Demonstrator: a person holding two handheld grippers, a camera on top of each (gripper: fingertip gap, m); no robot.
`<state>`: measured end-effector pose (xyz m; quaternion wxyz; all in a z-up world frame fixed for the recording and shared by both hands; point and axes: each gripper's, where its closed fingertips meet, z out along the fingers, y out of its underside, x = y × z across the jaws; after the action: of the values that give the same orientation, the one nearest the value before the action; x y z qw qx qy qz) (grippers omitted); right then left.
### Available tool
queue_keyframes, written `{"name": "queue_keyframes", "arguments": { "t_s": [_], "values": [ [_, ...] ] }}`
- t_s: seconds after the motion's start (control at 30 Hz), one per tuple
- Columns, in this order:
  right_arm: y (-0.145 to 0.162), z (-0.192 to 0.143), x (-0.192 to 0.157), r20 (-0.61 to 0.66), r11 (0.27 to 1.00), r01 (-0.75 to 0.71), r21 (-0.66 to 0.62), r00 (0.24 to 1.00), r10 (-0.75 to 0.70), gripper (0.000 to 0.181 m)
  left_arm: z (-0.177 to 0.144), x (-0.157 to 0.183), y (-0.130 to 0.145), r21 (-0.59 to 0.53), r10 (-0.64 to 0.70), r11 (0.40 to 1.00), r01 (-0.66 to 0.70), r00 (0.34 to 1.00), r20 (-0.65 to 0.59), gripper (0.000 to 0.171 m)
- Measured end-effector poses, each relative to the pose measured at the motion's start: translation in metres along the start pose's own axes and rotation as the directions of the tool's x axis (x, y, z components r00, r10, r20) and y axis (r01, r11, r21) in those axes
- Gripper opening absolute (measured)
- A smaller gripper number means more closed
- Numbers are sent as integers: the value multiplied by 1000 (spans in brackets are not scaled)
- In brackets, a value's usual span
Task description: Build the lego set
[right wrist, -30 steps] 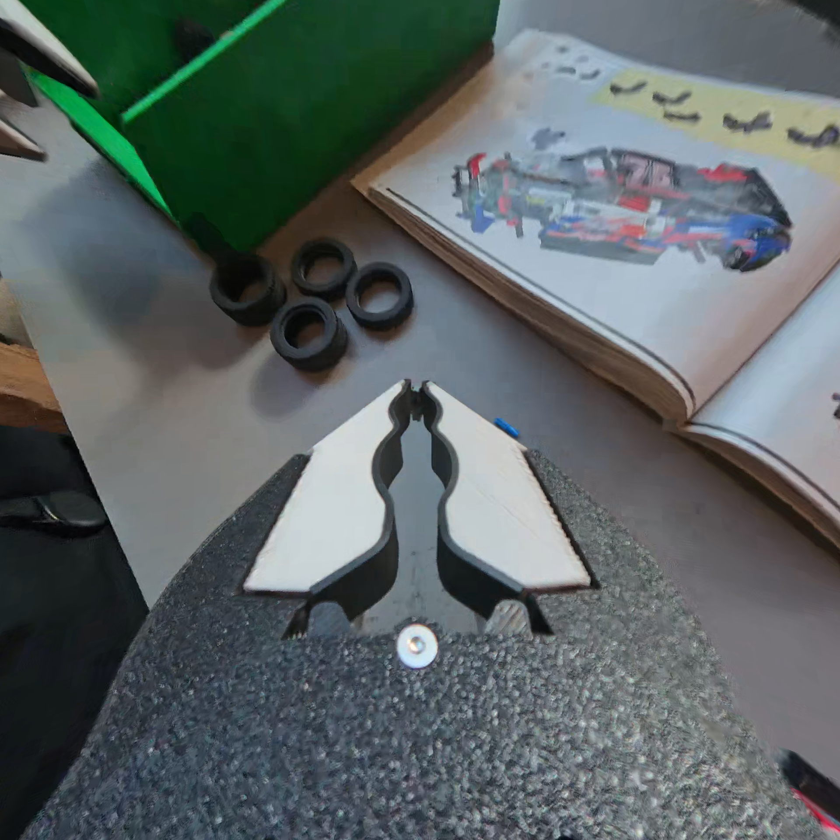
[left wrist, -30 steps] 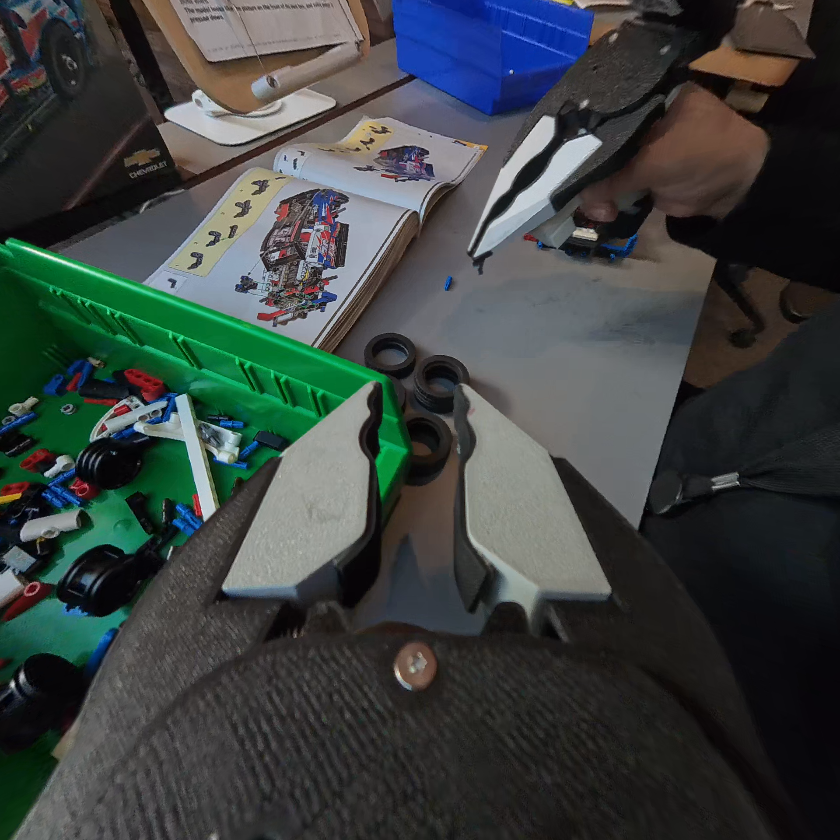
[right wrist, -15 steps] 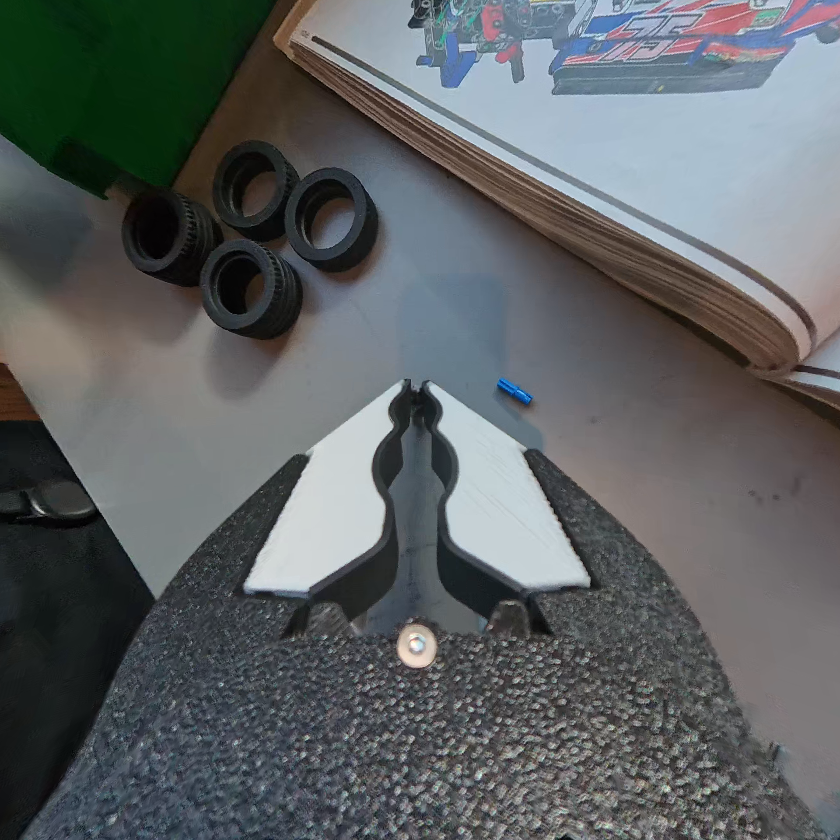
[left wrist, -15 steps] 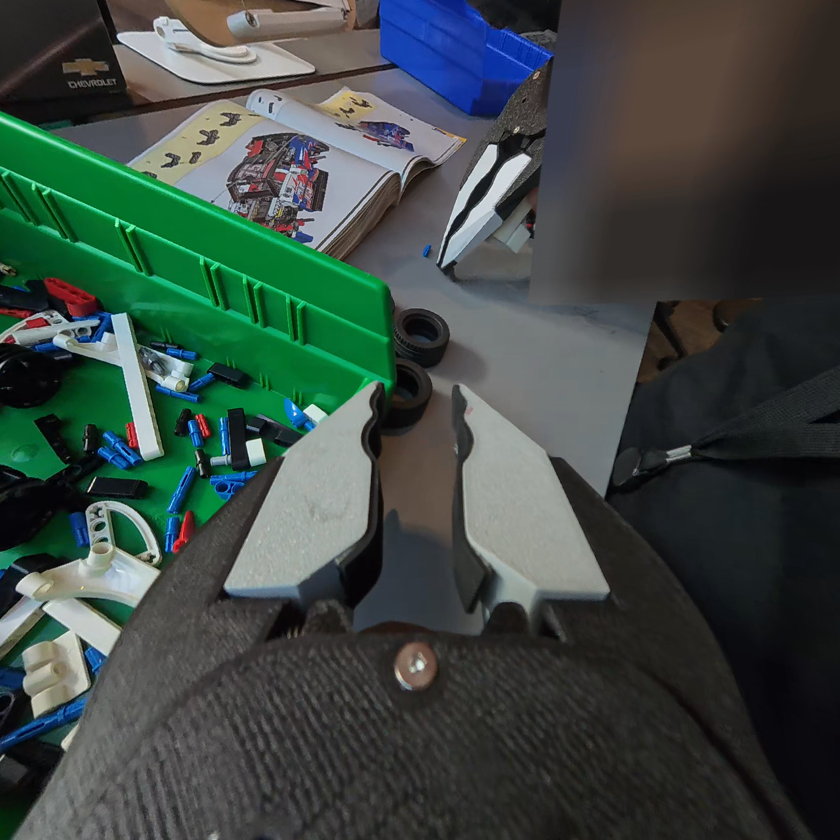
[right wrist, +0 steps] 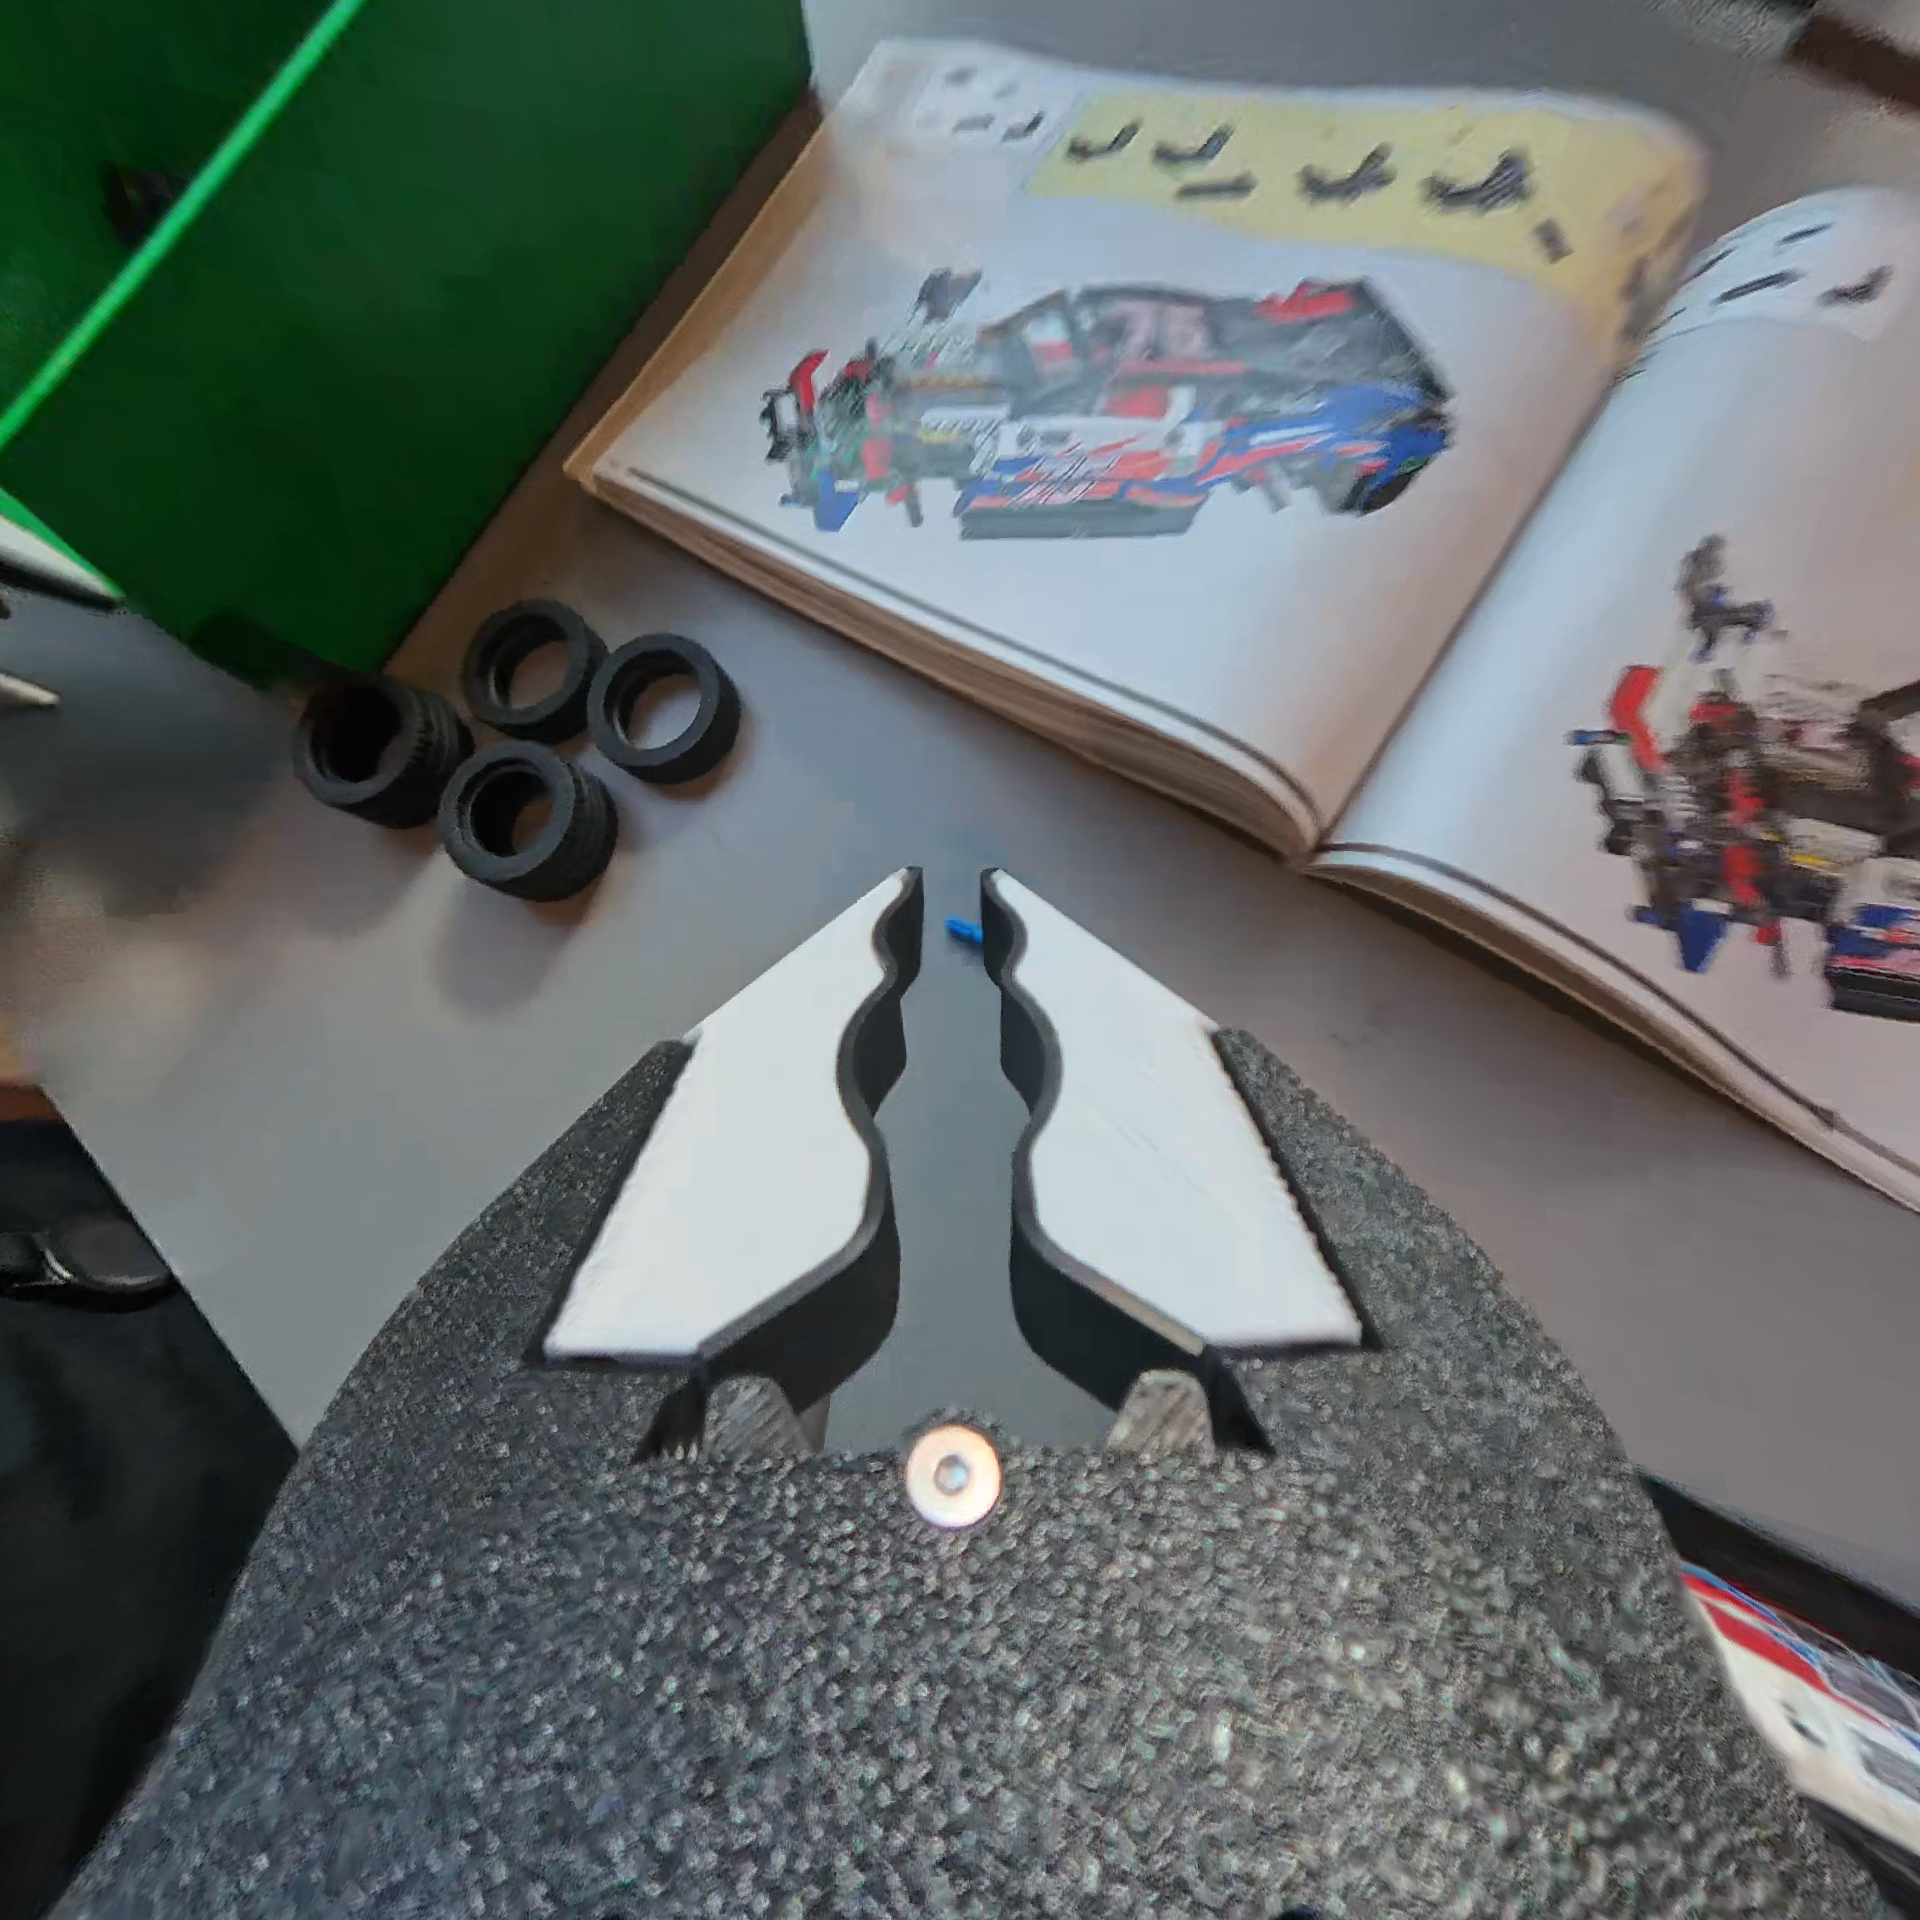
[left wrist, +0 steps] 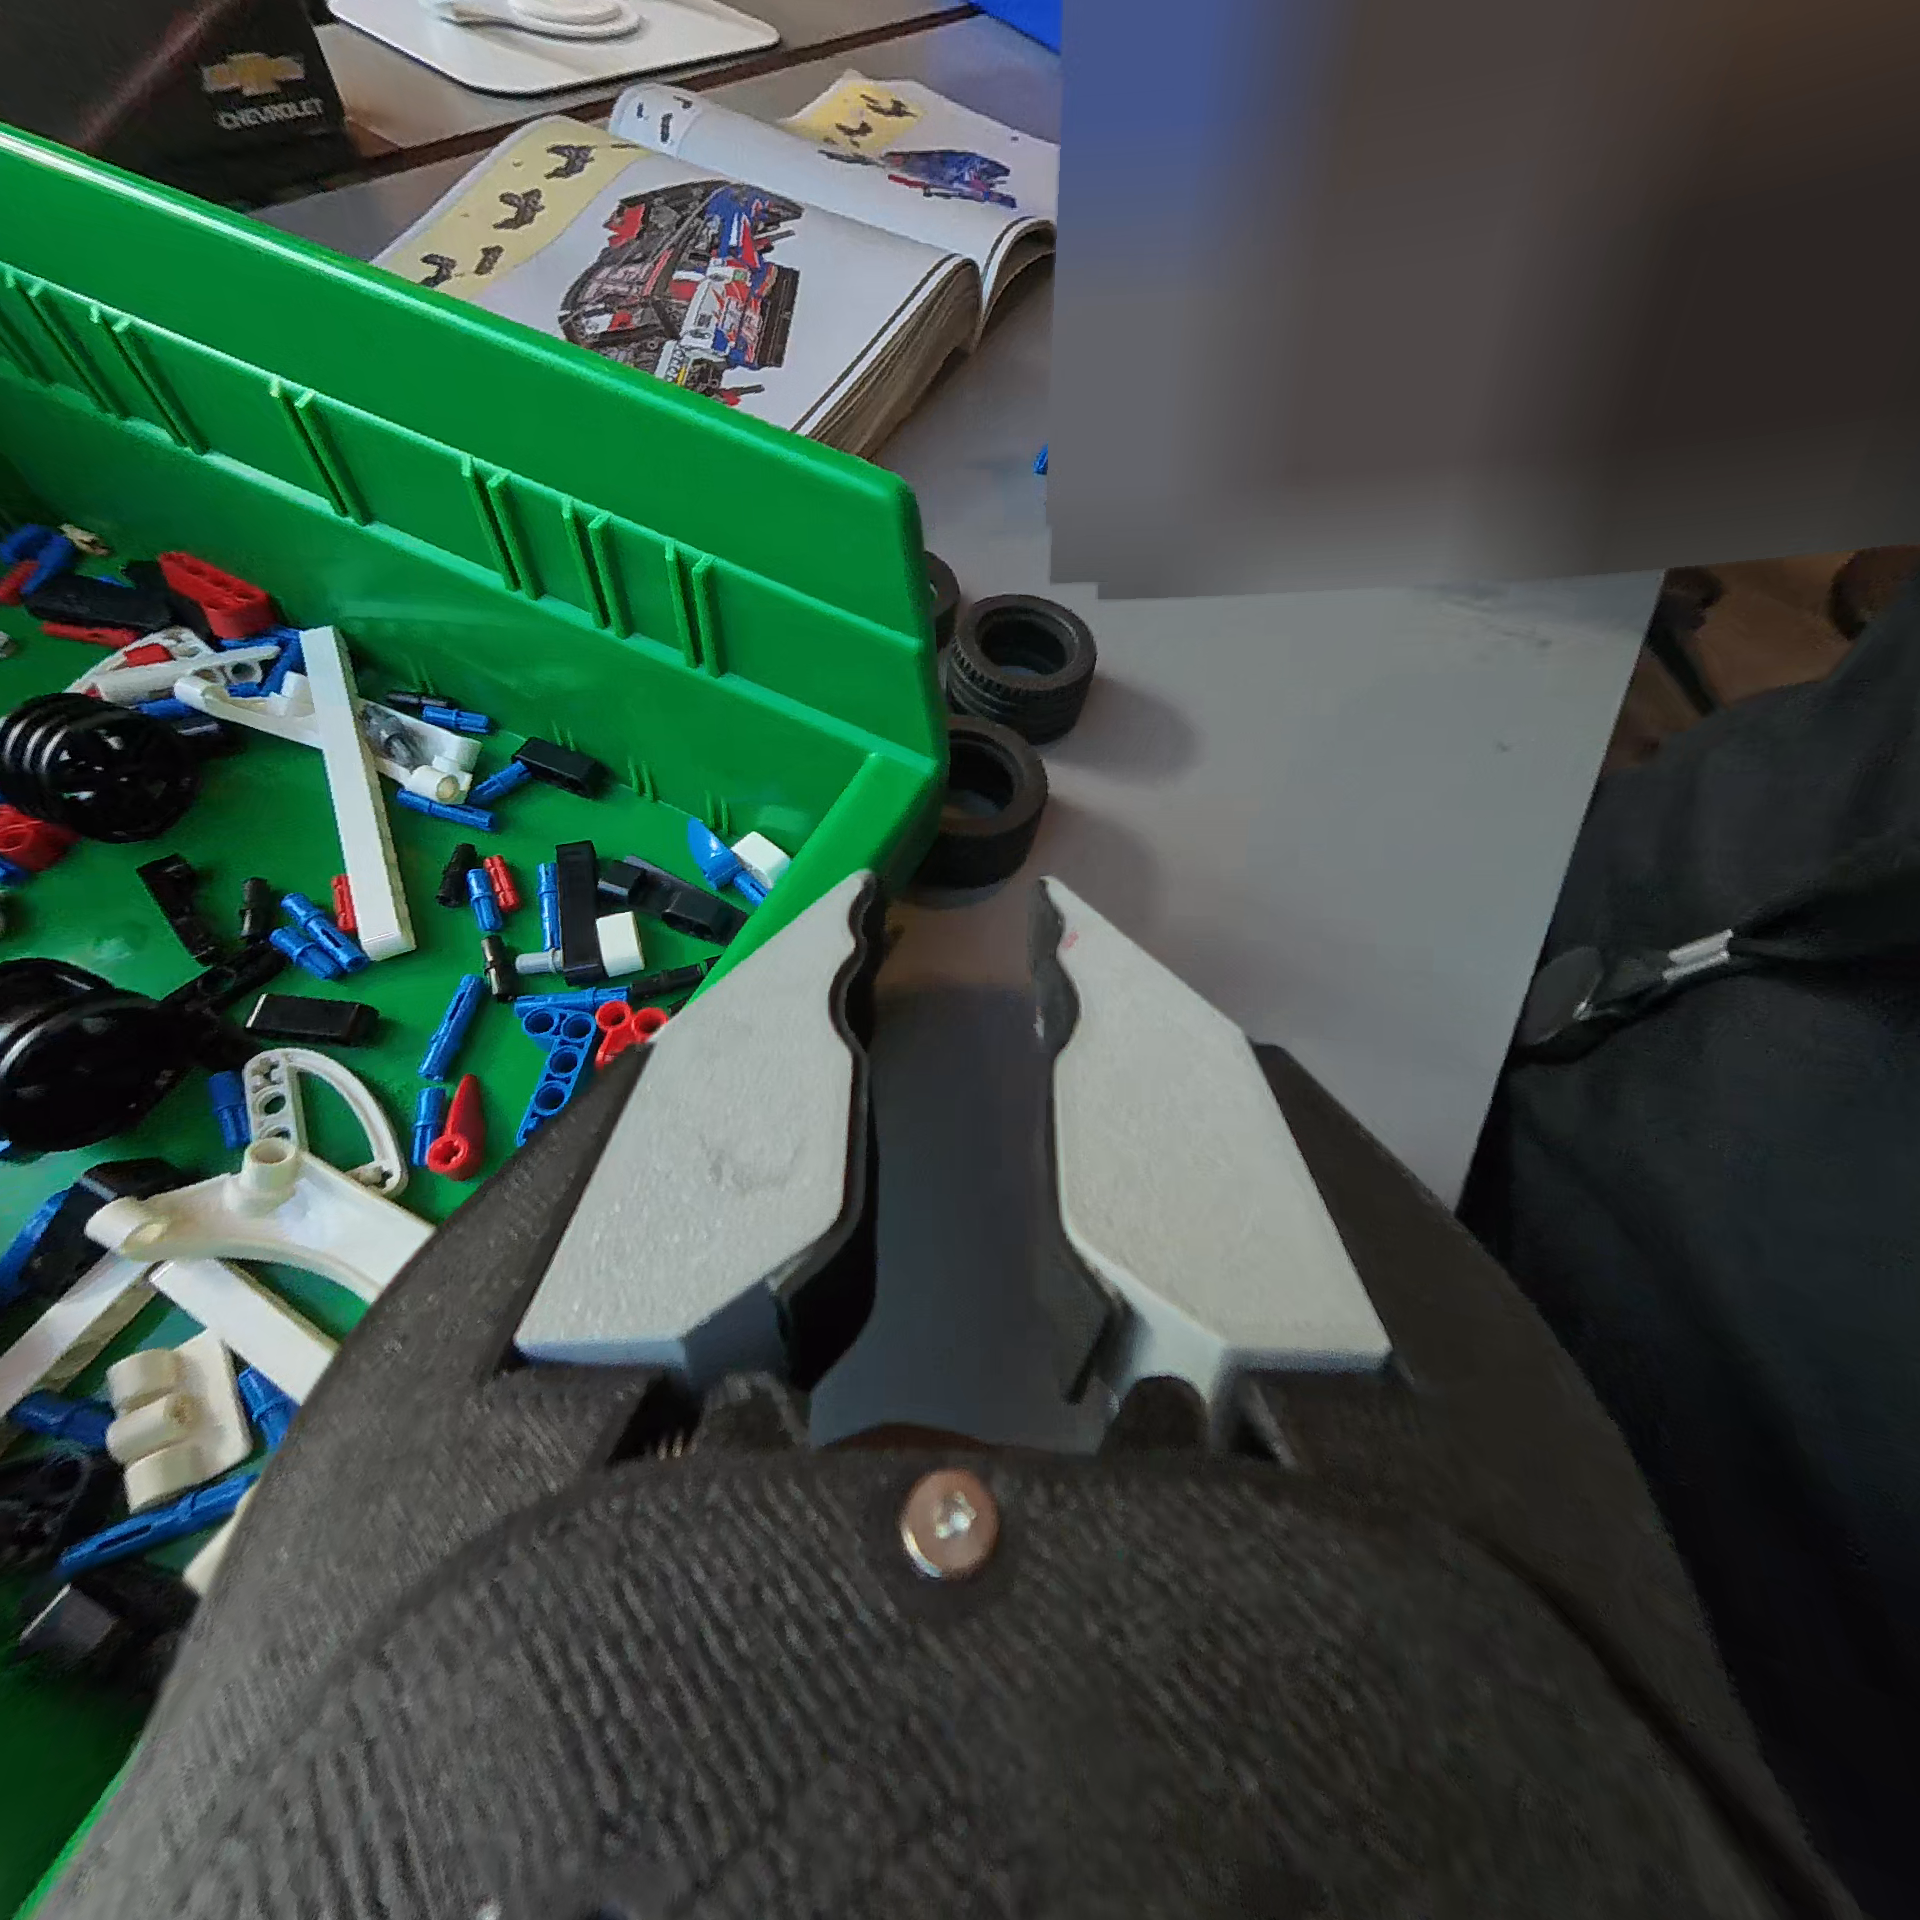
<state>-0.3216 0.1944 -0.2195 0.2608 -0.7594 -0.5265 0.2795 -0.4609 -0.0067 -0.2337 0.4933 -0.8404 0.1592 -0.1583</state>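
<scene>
My left gripper [left wrist: 956,904] is open and empty, held over the near right corner of the green bin [left wrist: 623,499], which holds many loose lego parts [left wrist: 561,935]. Several black tyres [left wrist: 1023,665] lie on the grey table just beyond its fingertips. In the right wrist view my right gripper [right wrist: 951,883] is open a little, low over the table. A small blue pin [right wrist: 964,932] lies on the table between its fingertips, not gripped. The tyres [right wrist: 525,821] lie to its left, beside the green bin [right wrist: 312,312].
An open instruction book [right wrist: 1143,468] lies behind and right of the right gripper, and shows in the left wrist view [left wrist: 727,281]. A red, white and blue item [right wrist: 1818,1683] sits at the lower right edge. The table's near edge [left wrist: 1538,883] is at the right. There is about 25 cm between the tips of the two grippers. Measured from the fingertips, the open instruction book [right wrist: 1143,468] is 12 cm or so from the right gripper and 30 cm from the left. It turns up in the left wrist view [left wrist: 745,280] as well.
My right gripper has opened from shut and shifted so the blue pin sits between its fingertips. My left gripper has drawn back and left, bringing more of the bin's inside into view.
</scene>
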Motion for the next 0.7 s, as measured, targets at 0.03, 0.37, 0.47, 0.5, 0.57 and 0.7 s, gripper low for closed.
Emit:
{"name": "queue_keyframes", "arguments": {
  "t_s": [0.03, 0.37, 0.47, 0.5, 0.57, 0.7],
  "values": [
    [-6, -10, 6, -30, 999, -11, 53, 999, 12, 9, 0, 0, 1, -4, 5, 1000, -5, 1000, 4, 27],
    [4, 19, -78, 80, 932, 94, 349, 988, -130, 7, 8, 5, -10, 96, 55, 993, -69, 988, 142, 48],
    [14, 36, -85, 31, 927, 198, 320, 975, -219, 6, 0, -3, -22, 172, 84, 976, -136, 957, 279, 48],
    [11, 35, -86, 20, 914, 226, 337, 969, -247, 5, -3, -5, -25, 193, 79, 971, -142, 951, 300, 46],
    [7, 35, -84, 15, 907, 222, 357, 970, -243, 5, -7, -14, -26, 214, 41, 970, -117, 944, 329, 49],
    [4, 36, -78, 77, 923, 139, 358, 981, -177, 5, -16, -28, -27, 268, -67, 963, -27, 940, 335, 61]
  ]
}}
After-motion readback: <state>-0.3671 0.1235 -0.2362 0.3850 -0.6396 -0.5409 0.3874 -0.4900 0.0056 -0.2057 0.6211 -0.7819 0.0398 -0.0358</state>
